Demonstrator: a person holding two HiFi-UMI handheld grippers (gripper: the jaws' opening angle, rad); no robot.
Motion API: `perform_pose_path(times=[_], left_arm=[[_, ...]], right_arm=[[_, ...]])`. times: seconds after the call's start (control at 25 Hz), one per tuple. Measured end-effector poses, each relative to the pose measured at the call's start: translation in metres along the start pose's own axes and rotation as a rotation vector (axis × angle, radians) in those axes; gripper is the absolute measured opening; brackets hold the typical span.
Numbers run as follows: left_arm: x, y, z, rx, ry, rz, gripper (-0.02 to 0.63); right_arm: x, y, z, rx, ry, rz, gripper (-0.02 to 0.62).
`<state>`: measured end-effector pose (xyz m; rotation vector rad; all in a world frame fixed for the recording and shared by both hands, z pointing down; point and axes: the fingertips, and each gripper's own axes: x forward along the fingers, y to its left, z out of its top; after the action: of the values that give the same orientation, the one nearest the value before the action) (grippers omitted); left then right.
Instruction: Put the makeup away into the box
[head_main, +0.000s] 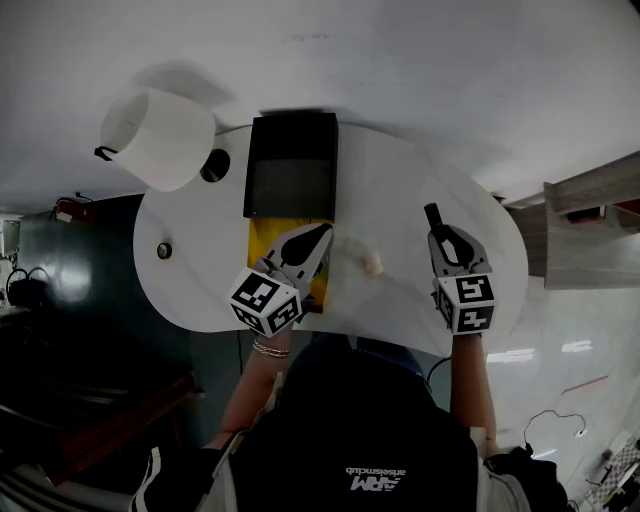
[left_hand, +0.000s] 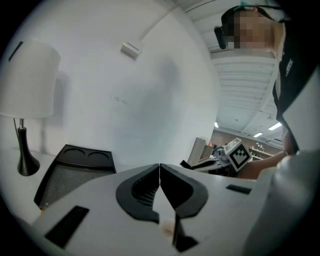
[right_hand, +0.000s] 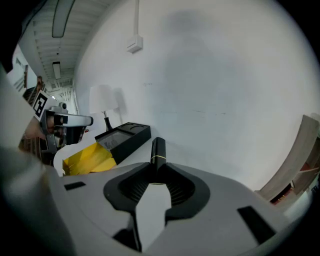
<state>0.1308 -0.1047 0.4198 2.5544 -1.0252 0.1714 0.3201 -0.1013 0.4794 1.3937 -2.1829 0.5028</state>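
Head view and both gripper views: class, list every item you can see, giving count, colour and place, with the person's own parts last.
table: one, white, under everything
lamp: one, white shade, far left
black case: one, black, far middle
yellow box: one, yellow, before the case
round item: one, small, dark, table's left
lump: one, cream, between the grippers
tube: one, black with gold band, in right gripper
left gripper: one, grey, jaws together
right gripper: one, grey, shut on the tube
person: one, dark top, near edge
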Motion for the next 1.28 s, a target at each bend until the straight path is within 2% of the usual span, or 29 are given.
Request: perform_pose_path(times=[0.28, 0.52, 0.96, 1.28], left_arm=[[-0.032, -0.001, 0.003, 0.012, -0.038, 0.045, 0.018], [-0.064, 0.003, 0.003, 0.015, -0.069, 0.104, 0.018], [-0.141, 0.045, -0.007, -0.040, -0.126, 0.305, 0.018], [-0.179, 0.068, -0.015, -0.063, -0.134, 0.344, 0.018]], right_arm=[[-0.009, 0.032, 0.019, -0.043, -0.050, 0.067, 0.115], [-0.007, 0.072, 0.040, -0.098, -0.107, 0.186, 0.115], [0.025, 0.157, 0.066, -0.215, -0.105, 0.388, 0.115], [0.037, 0.207, 0.072, -0.251, -0.094, 0.442, 0.115]])
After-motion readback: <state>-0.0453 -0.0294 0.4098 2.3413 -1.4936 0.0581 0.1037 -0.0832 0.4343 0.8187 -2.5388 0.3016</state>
